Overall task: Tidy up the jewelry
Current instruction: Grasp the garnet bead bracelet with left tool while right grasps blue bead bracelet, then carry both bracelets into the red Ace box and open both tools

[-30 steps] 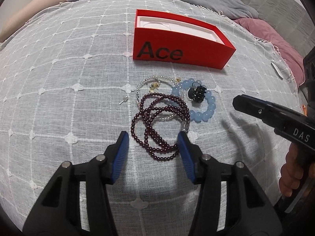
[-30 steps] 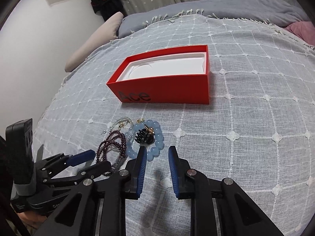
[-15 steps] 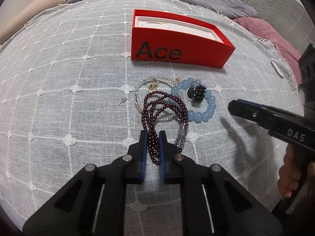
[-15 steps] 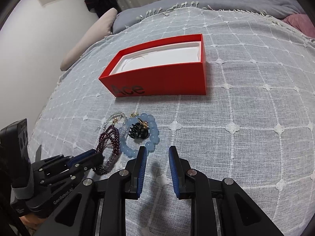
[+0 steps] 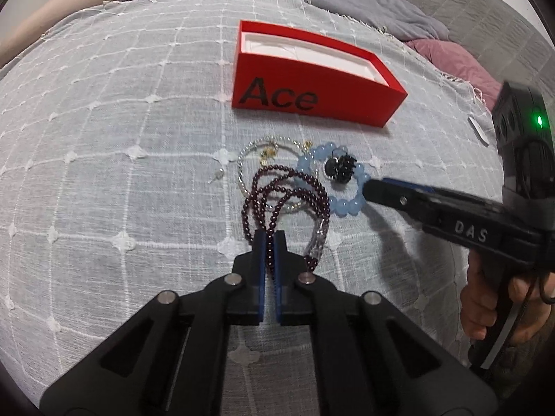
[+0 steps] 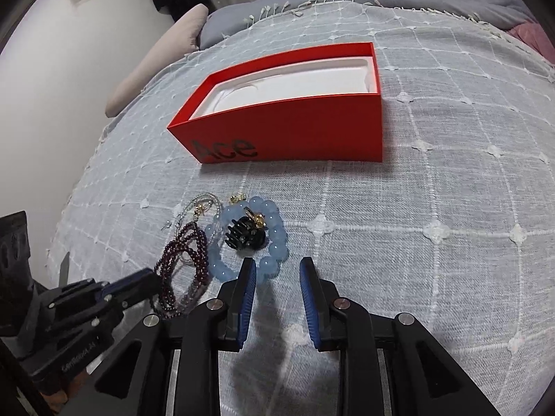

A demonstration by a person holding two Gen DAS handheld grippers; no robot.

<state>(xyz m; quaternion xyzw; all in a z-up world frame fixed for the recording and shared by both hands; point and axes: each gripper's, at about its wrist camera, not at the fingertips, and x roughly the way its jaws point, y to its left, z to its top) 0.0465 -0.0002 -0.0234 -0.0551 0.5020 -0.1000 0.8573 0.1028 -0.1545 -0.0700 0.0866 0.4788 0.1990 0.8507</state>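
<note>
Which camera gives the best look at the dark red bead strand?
The left wrist view: the dark red bead strand lies centred, its loops spread out, its near end pinched in the left gripper. The right wrist view shows it at the left, foreshortened and partly hidden.

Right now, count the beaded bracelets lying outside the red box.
3, tangled, so more may hide: dark red strand pinched in the left gripper; clear strand beneath it; blue bracelet before the right gripper, ringing a black clip.

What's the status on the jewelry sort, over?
Left gripper shut on dark red bead strand. Right gripper open, empty, beside blue bead bracelet. Red box empty; strand lies tangled with a clear bead strand.
</note>
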